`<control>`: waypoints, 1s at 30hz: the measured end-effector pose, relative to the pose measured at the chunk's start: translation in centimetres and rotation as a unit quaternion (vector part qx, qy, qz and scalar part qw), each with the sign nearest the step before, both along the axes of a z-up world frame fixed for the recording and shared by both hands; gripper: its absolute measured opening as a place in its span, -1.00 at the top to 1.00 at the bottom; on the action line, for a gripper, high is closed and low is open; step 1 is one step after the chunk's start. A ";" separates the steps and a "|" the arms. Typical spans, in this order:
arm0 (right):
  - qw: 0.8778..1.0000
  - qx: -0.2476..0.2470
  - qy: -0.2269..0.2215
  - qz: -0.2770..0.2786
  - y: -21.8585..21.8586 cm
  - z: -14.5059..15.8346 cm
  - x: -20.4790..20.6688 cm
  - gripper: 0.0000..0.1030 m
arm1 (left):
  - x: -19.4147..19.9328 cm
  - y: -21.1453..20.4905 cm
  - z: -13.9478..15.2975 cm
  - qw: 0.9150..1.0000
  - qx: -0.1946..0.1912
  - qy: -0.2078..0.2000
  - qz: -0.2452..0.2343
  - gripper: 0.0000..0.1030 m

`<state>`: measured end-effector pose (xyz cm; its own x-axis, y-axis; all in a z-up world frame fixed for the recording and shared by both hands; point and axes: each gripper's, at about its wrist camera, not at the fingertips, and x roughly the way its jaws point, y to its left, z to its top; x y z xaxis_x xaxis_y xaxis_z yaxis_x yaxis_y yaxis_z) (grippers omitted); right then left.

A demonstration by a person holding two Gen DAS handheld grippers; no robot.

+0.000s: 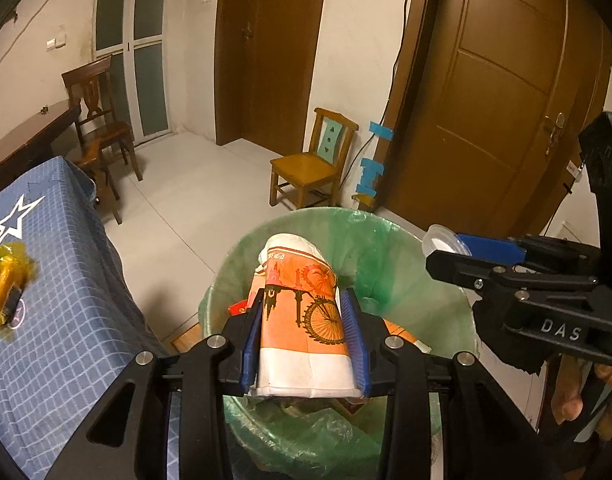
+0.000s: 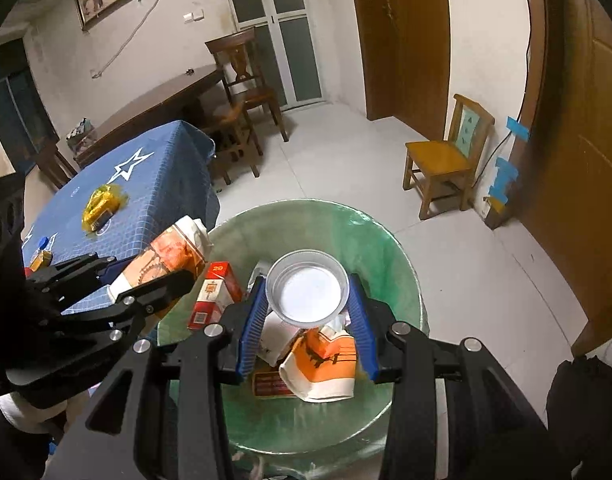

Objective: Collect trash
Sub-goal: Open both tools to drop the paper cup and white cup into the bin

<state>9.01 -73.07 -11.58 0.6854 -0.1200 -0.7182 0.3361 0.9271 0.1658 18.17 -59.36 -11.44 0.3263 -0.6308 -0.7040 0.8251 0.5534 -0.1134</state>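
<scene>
My left gripper (image 1: 303, 304) is shut on an orange and white paper cup (image 1: 301, 320), crumpled at its top, held over the bin (image 1: 386, 240) lined with a green bag. My right gripper (image 2: 308, 292) is shut on a clear plastic cup (image 2: 307, 293), its mouth facing the camera, also above the bin (image 2: 386, 264). Inside the bin lie another orange paper cup (image 2: 326, 364), a red and white box (image 2: 213, 296) and white paper. In the right wrist view the left gripper (image 2: 173, 268) holds its paper cup (image 2: 165, 256) at the bin's left rim.
A table with a blue checked cloth (image 1: 65, 312) stands left of the bin, with a yellow wrapper (image 2: 101, 202) and small items (image 2: 39, 258) on it. A small wooden chair (image 1: 310, 168), a dark chair (image 1: 101, 120), a dark wooden table (image 2: 153, 104) and brown doors (image 1: 486, 92) stand around the tiled floor.
</scene>
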 end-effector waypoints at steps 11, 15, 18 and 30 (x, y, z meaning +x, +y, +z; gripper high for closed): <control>1.000 0.003 0.000 0.000 -1.1 -0.3 0.0 0.24 | 0.4 -1.4 -1.3 1.000 0.005 0.001 -0.006 0.23; 1.000 0.004 -0.001 0.000 -1.0 -0.3 0.0 0.24 | 0.6 -1.6 -1.4 1.000 0.005 -0.001 -0.008 0.14; 1.000 0.007 -0.005 -0.001 -1.1 -0.3 0.0 -0.05 | 0.5 -1.6 -1.2 1.000 0.004 -0.007 -0.005 -0.30; 0.999 0.012 -0.036 -0.011 -0.6 0.8 -1.3 -0.17 | 0.7 -0.1 -1.3 1.000 0.005 -0.006 0.005 -0.38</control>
<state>7.70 -73.64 -10.74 0.7331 -0.1187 -0.6697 0.3424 0.9152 0.2126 18.88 -59.46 -12.74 0.3405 -0.6198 -0.7070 0.8209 0.5626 -0.0978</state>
